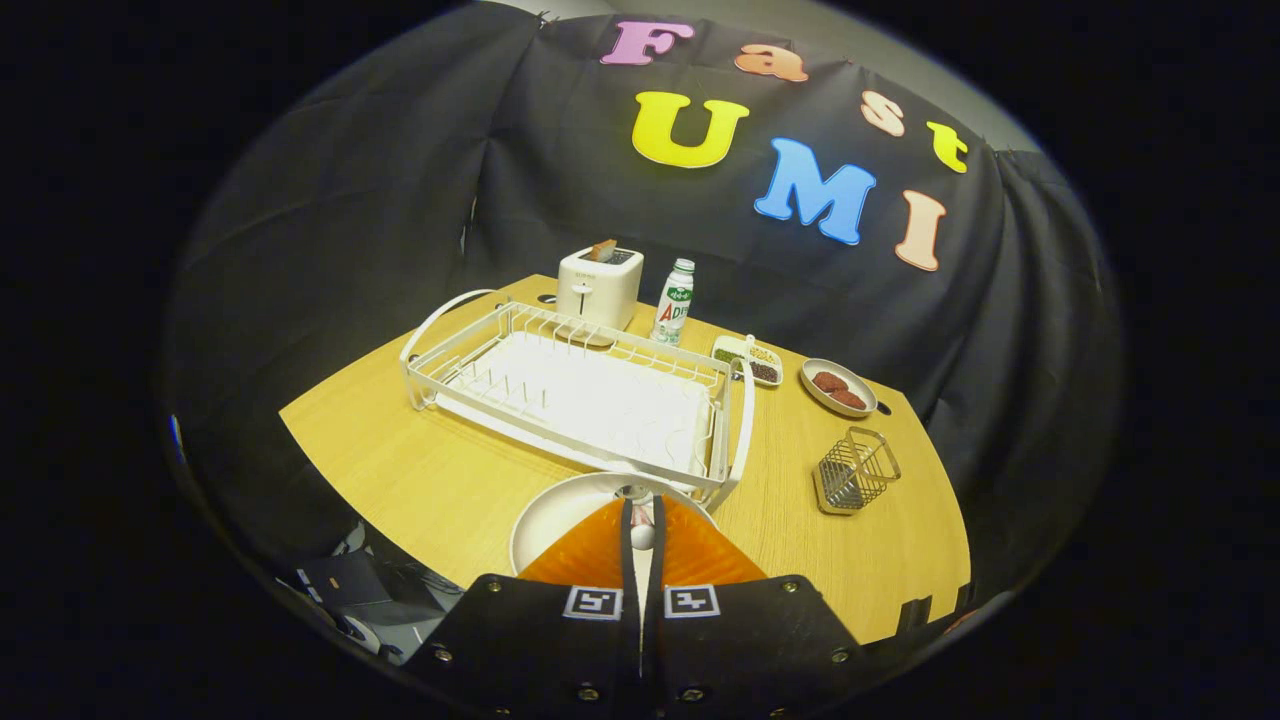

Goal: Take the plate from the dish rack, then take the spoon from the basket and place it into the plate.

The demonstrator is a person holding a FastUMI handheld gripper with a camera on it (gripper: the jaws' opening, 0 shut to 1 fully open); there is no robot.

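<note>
Gripping a spoon (641,520), the gripper (641,525) has its fingers (590,550) drawn nearly together, with only a thin gap between them in which the spoon sits; both fingers appear to press on it. A pale rounded part of the spoon shows in the gap, and a metallic bit pokes out just past the fingertips; which end is which I cannot tell. The spoon's long axis runs along the fingers, pointing forward and away toward the rack (580,395). The gripper hangs over the plate (555,515), a white round dish lying flat on the table (420,480), right under and just ahead of the fingers, so the spoon is above the plate's middle; whether it touches the plate cannot be told. The plate's far rim lies just beside the near edge of the rack. The gripper looks down at a slant across the table, fingers aimed toward the rack's near right corner. The rack is white wire with a white tray beneath, set on a diagonal. Beyond the rack stand a toaster (598,288) with a slice of bread in its slot and a bottle (674,302) just beside it. To the right of the rack are a small divided dish (748,360), then a saucer (838,388) with two brown pieces, and nearer, well apart from the plate, the wire basket (856,470), standing upright.
</note>
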